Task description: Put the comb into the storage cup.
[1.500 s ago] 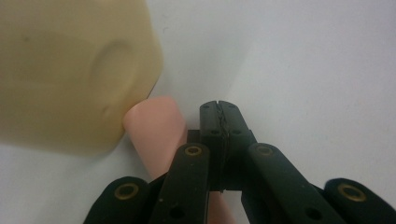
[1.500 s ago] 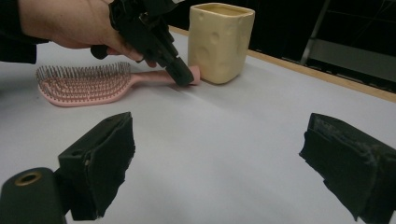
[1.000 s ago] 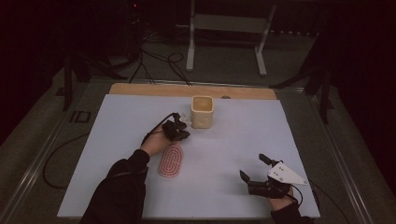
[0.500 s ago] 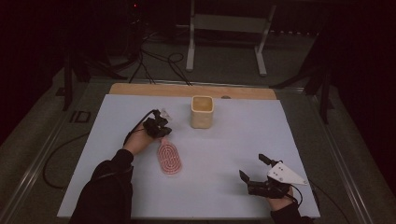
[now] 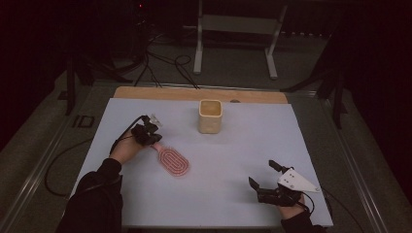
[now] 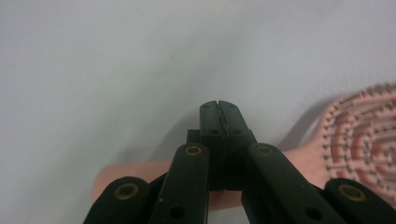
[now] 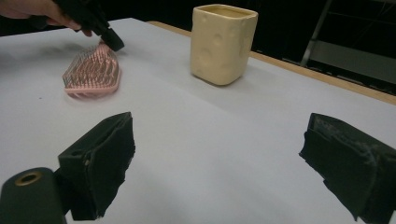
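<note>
Gripping the handle of the pink oval plastic hairbrush [image 5: 173, 161] lying bristles-up on the pale grey surface [image 5: 233, 150], the left hand-held gripper [image 5: 151, 138] is clamped shut on it, while the right hand-held gripper [image 5: 265, 175] rests wide open and empty; next likely calls for lifting it toward the cream square cup [image 5: 210, 116].

Hairbrush [image 5: 174, 161] left of cup [image 5: 210, 116]

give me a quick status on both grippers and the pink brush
Left gripper shut, pressing down on pink hairbrush handle, brush flat on table. Right gripper open, idle near table edge. Cream cup stands apart; nothing in the way.
</note>
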Demonstrator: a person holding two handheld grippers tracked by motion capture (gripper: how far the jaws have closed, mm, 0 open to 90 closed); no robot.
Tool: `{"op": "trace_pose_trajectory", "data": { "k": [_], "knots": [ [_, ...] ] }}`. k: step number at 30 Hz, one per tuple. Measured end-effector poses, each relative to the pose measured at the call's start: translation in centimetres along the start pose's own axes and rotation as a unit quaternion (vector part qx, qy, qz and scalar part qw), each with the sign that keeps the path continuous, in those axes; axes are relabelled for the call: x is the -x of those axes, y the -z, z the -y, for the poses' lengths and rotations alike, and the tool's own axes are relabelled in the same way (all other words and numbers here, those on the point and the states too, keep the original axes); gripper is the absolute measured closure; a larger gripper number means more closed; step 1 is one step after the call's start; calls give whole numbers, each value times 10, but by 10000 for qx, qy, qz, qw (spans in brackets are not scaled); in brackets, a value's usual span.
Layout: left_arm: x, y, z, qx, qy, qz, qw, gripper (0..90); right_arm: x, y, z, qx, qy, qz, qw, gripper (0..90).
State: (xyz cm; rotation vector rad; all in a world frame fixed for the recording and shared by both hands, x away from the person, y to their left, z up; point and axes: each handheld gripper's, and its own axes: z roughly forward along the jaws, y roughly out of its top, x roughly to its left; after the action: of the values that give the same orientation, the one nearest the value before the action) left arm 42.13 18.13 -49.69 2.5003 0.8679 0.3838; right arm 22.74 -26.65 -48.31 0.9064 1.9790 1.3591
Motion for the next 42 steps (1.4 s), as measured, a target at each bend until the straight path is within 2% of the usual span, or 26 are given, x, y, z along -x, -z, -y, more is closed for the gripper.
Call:
{"op": "trace_pose_trajectory", "data": {
  "k": [13, 20, 26, 33, 42],
  "knots": [
    [6, 24, 40, -94, 132, 35, 9999, 900, 1, 0, 0, 13, -35, 25, 10000, 92],
    [14, 34, 54, -261, 55, 47, 9996, 900, 1, 0, 0, -1, -21, 51, 10000, 92],
    [30, 51, 72, -240, 106, 236, 9994, 899, 1, 0, -1, -6, -36, 62, 10000, 92],
    [43, 59, 84, -279, 195, 304, 9990, 899, 0, 0, -1, -14, -4, 61, 10000, 92],
    [59, 67, 88, -391, 117, 376, 9985, 899, -1, 0, -1, -27, 13, 60, 10000, 92]
  ]
}}
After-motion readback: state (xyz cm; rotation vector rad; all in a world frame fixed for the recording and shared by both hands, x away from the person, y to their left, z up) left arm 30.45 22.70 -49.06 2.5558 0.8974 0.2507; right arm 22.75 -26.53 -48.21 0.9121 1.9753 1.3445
